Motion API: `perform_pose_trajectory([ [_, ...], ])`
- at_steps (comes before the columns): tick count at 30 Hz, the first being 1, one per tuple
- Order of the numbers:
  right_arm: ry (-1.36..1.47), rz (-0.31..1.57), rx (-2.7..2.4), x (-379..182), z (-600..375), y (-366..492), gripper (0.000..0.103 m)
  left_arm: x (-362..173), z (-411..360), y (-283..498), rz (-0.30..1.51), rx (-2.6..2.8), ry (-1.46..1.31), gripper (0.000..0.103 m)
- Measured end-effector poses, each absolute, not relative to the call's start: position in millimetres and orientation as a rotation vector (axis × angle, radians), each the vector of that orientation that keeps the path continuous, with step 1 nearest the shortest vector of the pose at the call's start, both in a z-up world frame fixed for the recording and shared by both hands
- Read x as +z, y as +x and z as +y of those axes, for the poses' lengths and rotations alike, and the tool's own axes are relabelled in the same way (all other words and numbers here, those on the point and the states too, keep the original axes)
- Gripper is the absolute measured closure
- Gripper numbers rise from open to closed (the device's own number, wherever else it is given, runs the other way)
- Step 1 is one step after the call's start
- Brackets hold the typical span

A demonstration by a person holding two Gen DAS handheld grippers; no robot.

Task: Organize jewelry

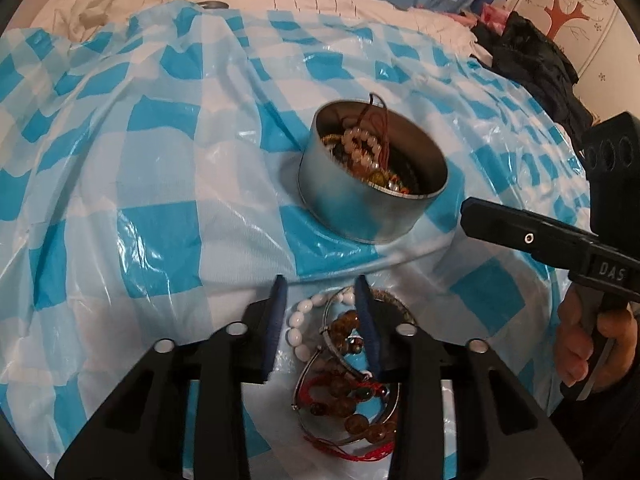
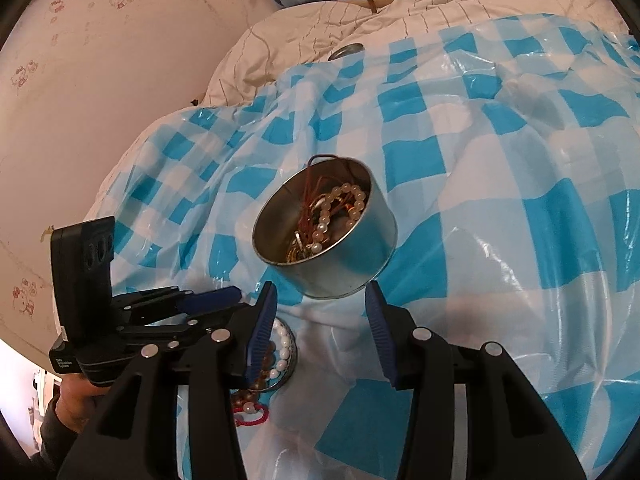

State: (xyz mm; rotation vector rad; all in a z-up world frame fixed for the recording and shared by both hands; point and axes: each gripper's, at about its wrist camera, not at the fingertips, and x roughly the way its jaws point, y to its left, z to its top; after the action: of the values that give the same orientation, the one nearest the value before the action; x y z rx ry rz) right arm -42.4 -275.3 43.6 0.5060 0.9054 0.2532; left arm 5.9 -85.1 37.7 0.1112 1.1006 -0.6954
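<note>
Nearest the tin (image 1: 372, 176), on its near side, the heap of bracelets (image 1: 344, 364) lies on the checked plastic sheet (image 1: 160, 184): white beads (image 1: 298, 326), amber beads, a metal bangle, red cord. It looks staged there for sorting into the tin.

The left tongs (image 1: 320, 300) hang over the heap, jaws partly apart with strands between them. I judge no pinch yet, as the pads don't clearly press anything; likely lining up for the next pick.

The right tongs (image 2: 320, 300) sit just short of the tin, jaws fairly wide and empty, nothing between but sheet. Probably ready to steady the tin or take a piece.

The tin stands upright in a dip in the sheet, already holding pearl beads (image 1: 362, 146), red cords and dark bits; one cord loops over its far rim.

Hard to tell: the heap's near end runs under the left tongs' frame; in the right view most of it is hidden behind a jaw. Deep tin contents are tangled and unreadable. Beyond the tin, a small round metal thing (image 2: 346, 51) at the sheet's far edge is unclear, maybe the lid. The dark cloth (image 1: 536, 60) far right is just a blob.
</note>
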Motion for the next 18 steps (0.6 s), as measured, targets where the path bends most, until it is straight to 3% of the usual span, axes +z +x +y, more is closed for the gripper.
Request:
perform_pose_trajectory([
  [9, 0.497, 0.924, 0.266, 39, -269, -41, 0.058, 34, -85, 5, 1.108, -0.703, 0.137, 0.083],
  [13, 0.49, 0.933, 0.269, 38, -266, -39, 0.057, 33, -84, 2, 1.107, -0.722, 0.149, 0.098],
  [18, 0.482, 0.937, 0.271, 37, -264, -40, 0.053, 41, -80, 1, 1.068, -0.743, 0.122, 0.099],
])
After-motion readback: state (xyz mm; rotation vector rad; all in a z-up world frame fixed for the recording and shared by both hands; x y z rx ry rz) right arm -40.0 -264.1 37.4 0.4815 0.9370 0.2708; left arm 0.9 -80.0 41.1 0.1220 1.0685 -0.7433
